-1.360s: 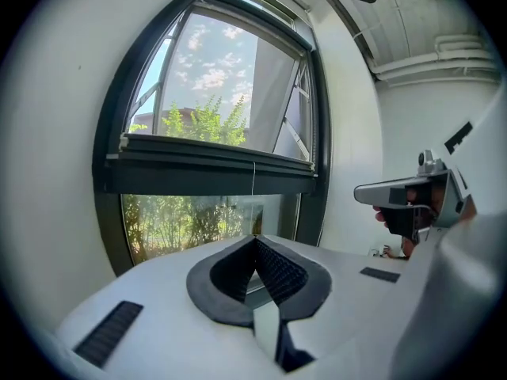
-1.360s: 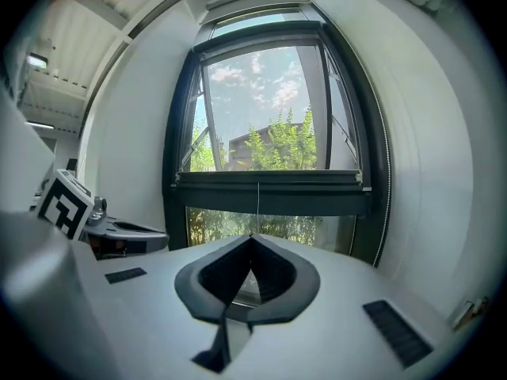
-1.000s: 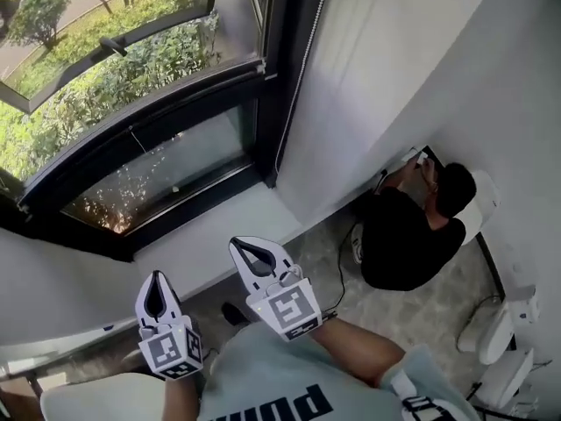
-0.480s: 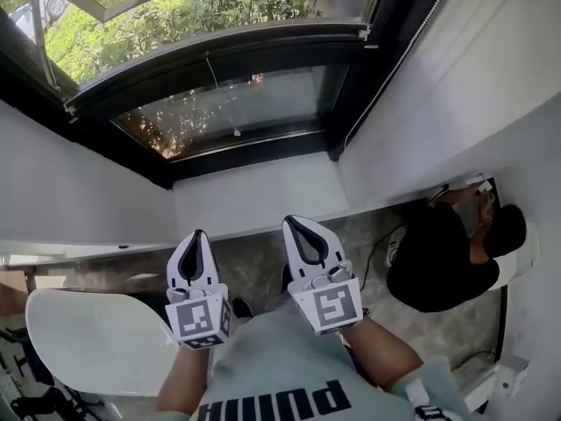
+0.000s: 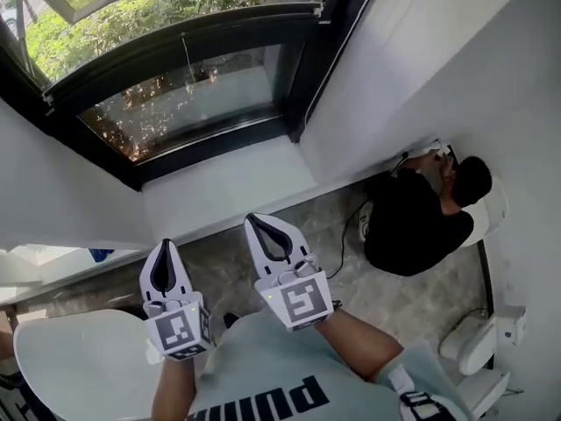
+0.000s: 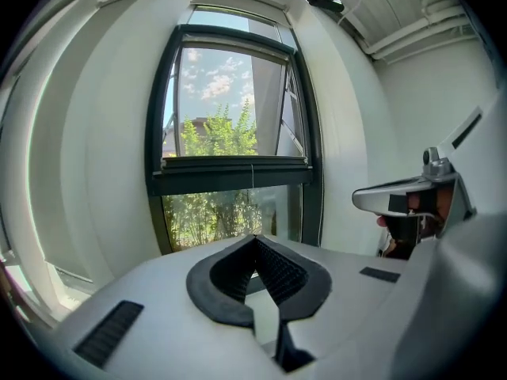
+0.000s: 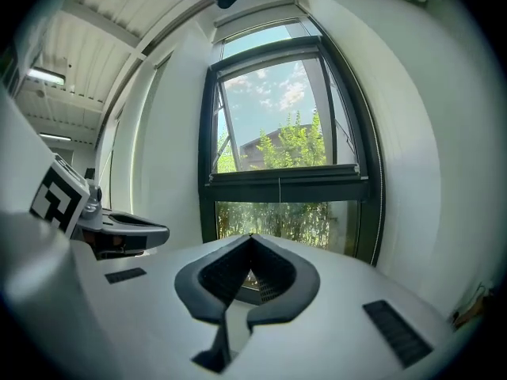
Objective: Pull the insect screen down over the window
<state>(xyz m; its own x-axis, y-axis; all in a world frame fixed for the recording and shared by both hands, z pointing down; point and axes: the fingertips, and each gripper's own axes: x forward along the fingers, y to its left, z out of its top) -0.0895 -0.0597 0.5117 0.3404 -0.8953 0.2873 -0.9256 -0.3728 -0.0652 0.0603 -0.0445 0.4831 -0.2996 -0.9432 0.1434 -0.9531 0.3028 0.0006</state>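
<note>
The black-framed window (image 5: 202, 86) fills the top of the head view, with its upper sash tilted open to the greenery. A thin pull cord (image 5: 186, 60) hangs from the cross bar at mid-window; it also shows as the cord (image 6: 253, 171) in the left gripper view and the cord (image 7: 279, 187) in the right gripper view. My left gripper (image 5: 164, 246) and right gripper (image 5: 256, 220) are held side by side in front of me, well short of the window and pointing at it. Both are shut with nothing between the pads: left gripper (image 6: 255, 238), right gripper (image 7: 252, 237).
A white sill (image 5: 228, 191) runs below the window. A person in black (image 5: 416, 226) crouches by the wall at the right. A white rounded table top (image 5: 79, 358) is at the bottom left. White fixtures (image 5: 480, 345) stand at the lower right.
Both grippers have shifted together, still shut, empty and side by side. The head view has swung, so the window now lies further left than half a second ago.
</note>
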